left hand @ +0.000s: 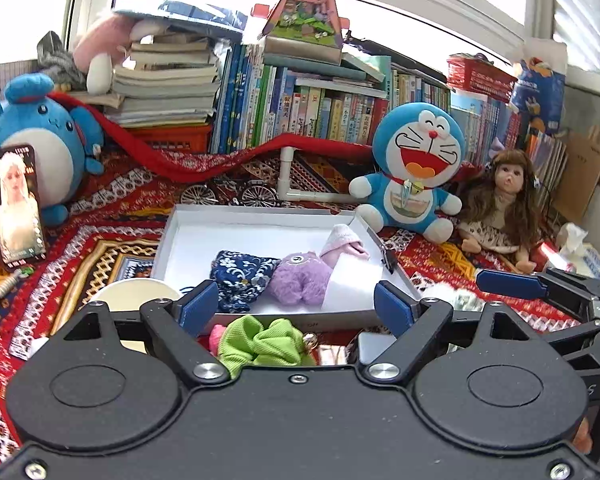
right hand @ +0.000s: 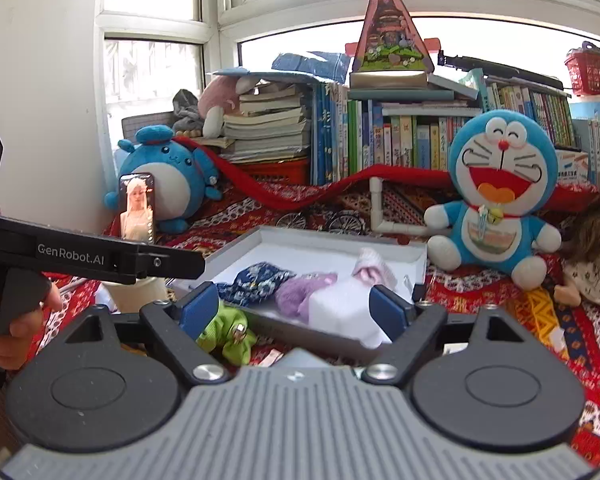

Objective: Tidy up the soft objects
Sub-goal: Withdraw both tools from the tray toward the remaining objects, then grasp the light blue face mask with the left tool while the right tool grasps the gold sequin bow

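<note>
A shallow white box (left hand: 256, 216) lies on the red patterned rug. It holds a navy floral pouch (left hand: 242, 276), a purple plush (left hand: 300, 282), a pink knitted piece (left hand: 342, 240) and a white sheet (left hand: 350, 280). Just in front of the box lies a green fabric piece (left hand: 264, 340) with a small bell. My left gripper (left hand: 296, 308) hovers open over it, and its blue pads touch nothing. My right gripper (right hand: 294, 306) is open too, facing the box (right hand: 332, 238), with the green piece (right hand: 224, 330) low by its left finger. One of its blue pads (left hand: 508, 282) shows at the right of the left wrist view.
A Doraemon plush (left hand: 416, 168) and a long-haired doll (left hand: 500, 204) sit right of the box. A round blue plush (left hand: 40, 148) and a propped phone (left hand: 16, 204) stand at the left. Books (left hand: 300, 108) line the back. A cream bowl (left hand: 136, 292) sits by the box's near left corner.
</note>
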Tool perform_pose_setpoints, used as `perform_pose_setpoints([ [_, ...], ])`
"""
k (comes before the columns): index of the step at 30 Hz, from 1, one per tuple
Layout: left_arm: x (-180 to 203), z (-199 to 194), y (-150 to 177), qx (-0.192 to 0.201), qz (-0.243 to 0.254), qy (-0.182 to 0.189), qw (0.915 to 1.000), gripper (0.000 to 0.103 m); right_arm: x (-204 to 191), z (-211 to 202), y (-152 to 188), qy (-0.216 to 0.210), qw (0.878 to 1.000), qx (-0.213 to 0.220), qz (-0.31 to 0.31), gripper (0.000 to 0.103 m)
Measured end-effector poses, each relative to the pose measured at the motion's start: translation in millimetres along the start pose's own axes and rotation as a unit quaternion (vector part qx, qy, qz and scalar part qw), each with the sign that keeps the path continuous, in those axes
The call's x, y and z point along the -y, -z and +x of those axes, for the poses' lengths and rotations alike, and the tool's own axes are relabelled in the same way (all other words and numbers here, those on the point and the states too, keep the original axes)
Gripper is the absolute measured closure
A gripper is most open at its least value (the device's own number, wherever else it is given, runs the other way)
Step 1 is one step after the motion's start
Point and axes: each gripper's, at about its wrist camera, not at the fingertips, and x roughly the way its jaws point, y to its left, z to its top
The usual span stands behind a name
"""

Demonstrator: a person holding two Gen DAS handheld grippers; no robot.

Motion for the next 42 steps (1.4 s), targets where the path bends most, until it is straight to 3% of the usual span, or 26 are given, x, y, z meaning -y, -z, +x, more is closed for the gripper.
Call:
perform_pose_setpoints([
  [8,3,-19,26,0.012,0.034,-0.009,0.9993,0.017,-3,-7,25,-0.012,1.000,-0.009,0.005,0.011],
  [17,-4,-35,57,0.014,0.037,-0.015,0.9991,0.015,-13,-15,50,-0.041,0.999,-0.020,-0.013,0.003],
  [26,-13,-41,86,-0.019,0.038,-0.016,0.9989,0.013,-31,-11,69,-0.081,0.995,-0.045,-0.031,0.000],
  [33,-45,-39,95,-0.032,-0.012,-0.072,0.9969,0.013,-54,-4,87,-0.077,0.992,-0.062,-0.076,0.000],
  [38,-74,-38,96,-0.017,-0.042,-0.137,0.9895,0.013,-65,0,91,-0.078,0.990,-0.063,-0.096,0.000],
  [42,-97,-30,96,-0.022,-0.074,-0.165,0.9832,0.013,-70,5,91,-0.079,0.989,-0.063,-0.104,0.000],
])
